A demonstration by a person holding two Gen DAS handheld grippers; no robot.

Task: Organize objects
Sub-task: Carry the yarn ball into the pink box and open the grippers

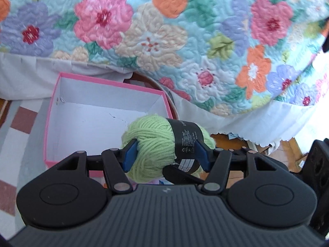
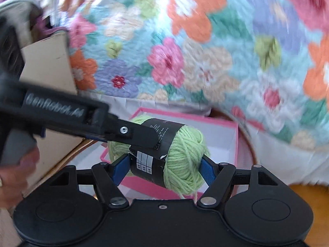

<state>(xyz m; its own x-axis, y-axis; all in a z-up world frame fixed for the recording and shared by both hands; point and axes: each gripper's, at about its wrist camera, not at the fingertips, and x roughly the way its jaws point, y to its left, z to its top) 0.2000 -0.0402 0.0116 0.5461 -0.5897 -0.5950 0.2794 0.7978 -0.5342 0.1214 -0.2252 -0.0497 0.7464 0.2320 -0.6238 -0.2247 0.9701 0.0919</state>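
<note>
While the green yarn skein (image 1: 156,144) is pinched between the blue pads (image 1: 130,154) of the left gripper (image 1: 165,154), the same skein (image 2: 181,160) is also clamped by the right gripper (image 2: 162,169), one pad at each end, jaws pressed in on the wool in both wrist views. The skein is held in the air, over the near right corner of the pink box (image 1: 53,111) as seen from the left wrist; from the right wrist it is seen over the box's near wall (image 2: 144,187). A black paper label (image 1: 185,138) is wrapped around the skein's middle; in the right view it is touched from above by a finger (image 2: 141,134) of the left gripper. The box is open-topped, its white floor bare where it can be seen, with the pink rim visible along the far and left sides. The far rim is crowded by the overhanging floral quilt (image 1: 185,41) and the white bed skirt (image 1: 236,123) just behind it. To the box's left, tiled floor (image 1: 20,121) is seen. In the right view a brown cardboard box (image 2: 49,65) is seen just beside the pink box's left edge. A loose yarn tail (image 2: 195,195) is seen hanging below the skein. The right view is motion-blurred, so the gap between skein and box floor cannot be judged.
</note>
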